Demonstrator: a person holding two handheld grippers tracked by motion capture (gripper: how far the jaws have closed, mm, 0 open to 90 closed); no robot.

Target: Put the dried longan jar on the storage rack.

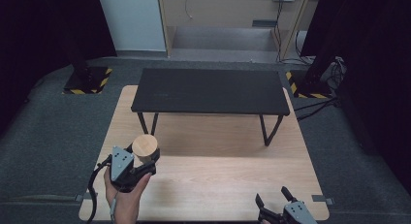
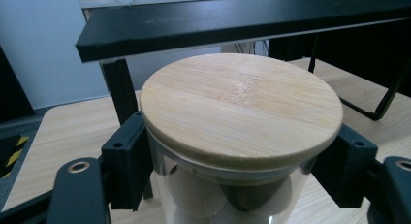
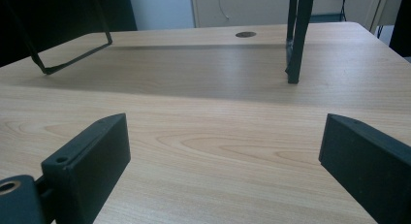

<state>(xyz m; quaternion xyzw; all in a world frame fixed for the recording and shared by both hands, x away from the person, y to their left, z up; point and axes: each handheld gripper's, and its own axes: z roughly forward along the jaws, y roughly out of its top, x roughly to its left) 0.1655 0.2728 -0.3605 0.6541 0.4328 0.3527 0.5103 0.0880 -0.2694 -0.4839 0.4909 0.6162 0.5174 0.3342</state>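
A clear glass jar with a round bamboo lid is held over the left front of the wooden table. My left gripper is shut on the jar's glass body just under the lid, one jaw on each side. Something dark and something pale show inside the jar. My right gripper is at the table's front right edge, open, with bare wood between its jaws.
A low black shelf on thin metal legs stands across the back half of the table; its legs rise ahead of the right gripper. Dark carpet surrounds the table, with stands on hazard-striped bases at the back corners.
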